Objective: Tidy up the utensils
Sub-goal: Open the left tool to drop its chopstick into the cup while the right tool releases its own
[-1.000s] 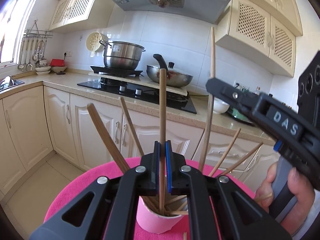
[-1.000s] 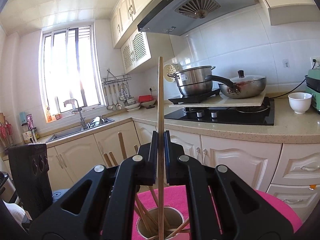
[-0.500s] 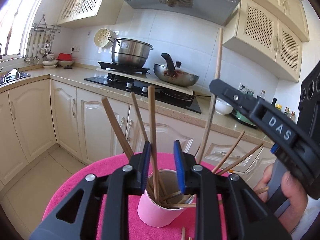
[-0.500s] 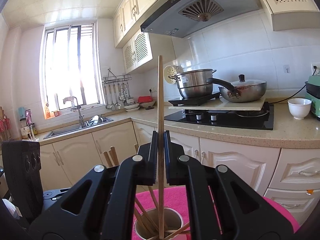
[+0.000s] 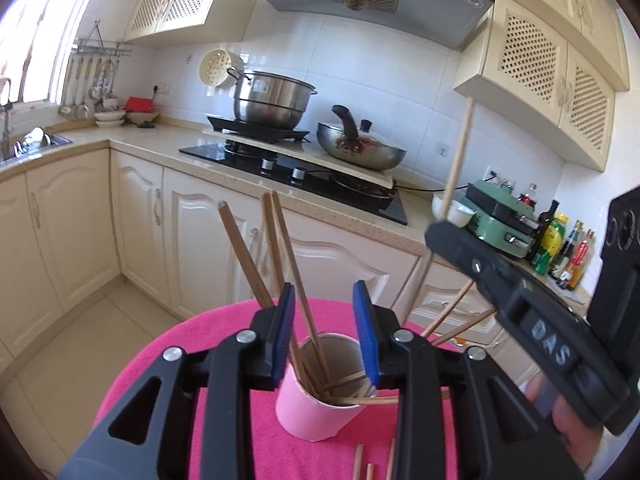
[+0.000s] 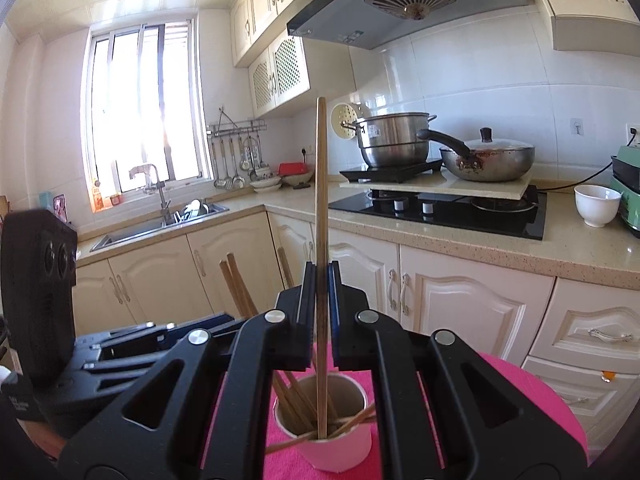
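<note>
A pink cup (image 5: 316, 414) stands on a round pink-covered table (image 5: 172, 364) and holds several wooden chopsticks (image 5: 244, 256). My left gripper (image 5: 325, 328) is open just above the cup's rim, holding nothing. My right gripper (image 6: 320, 312) is shut on one upright chopstick (image 6: 321, 184) whose lower end sits inside the cup (image 6: 340, 450). In the left wrist view the right gripper's body (image 5: 520, 304) stands at the right, with its chopstick (image 5: 460, 156) rising above it.
Loose chopsticks (image 5: 374, 462) lie on the pink cloth in front of the cup. Behind are cream cabinets, a black hob with a steel pot (image 5: 272, 104) and a wok (image 5: 360, 148), a white bowl (image 6: 596, 204) and a sink (image 6: 160, 224).
My left gripper has opened and let go of its chopstick, which now leans in the cup with the others. My right gripper stays shut on its chopstick over the cup.
</note>
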